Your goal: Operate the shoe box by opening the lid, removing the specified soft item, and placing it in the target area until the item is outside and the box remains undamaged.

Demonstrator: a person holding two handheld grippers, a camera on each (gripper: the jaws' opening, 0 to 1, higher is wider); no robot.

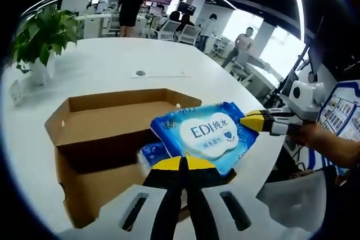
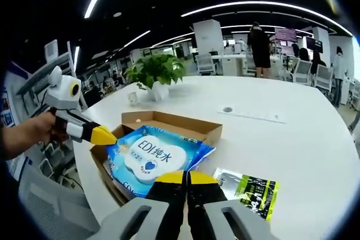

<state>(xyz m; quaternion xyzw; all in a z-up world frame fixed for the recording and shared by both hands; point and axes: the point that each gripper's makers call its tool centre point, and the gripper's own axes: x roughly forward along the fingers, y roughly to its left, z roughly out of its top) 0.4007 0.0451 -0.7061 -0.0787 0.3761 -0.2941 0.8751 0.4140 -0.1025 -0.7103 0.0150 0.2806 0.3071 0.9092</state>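
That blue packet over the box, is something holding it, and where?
Yes. Both grippers pinch the blue packet of wet wipes: the left gripper grips one edge, the right gripper the opposite edge, above the open cardboard box.

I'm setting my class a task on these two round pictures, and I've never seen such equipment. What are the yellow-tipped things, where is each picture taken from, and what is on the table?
There is no robot here. A person holds a two-jaw gripper in each hand, and a fisheye camera rides on each, looking along its jaws. In the left gripper view, the left gripper rises from the bottom, and the right gripper comes in from the right. The right gripper view is the reverse.

Both grippers are shut on a blue pack of wet wipes, one at each end, holding it above an open cardboard box on a white table. Another blue pack lies inside the box. A green and black packet lies beside the box, and a potted plant stands behind it.
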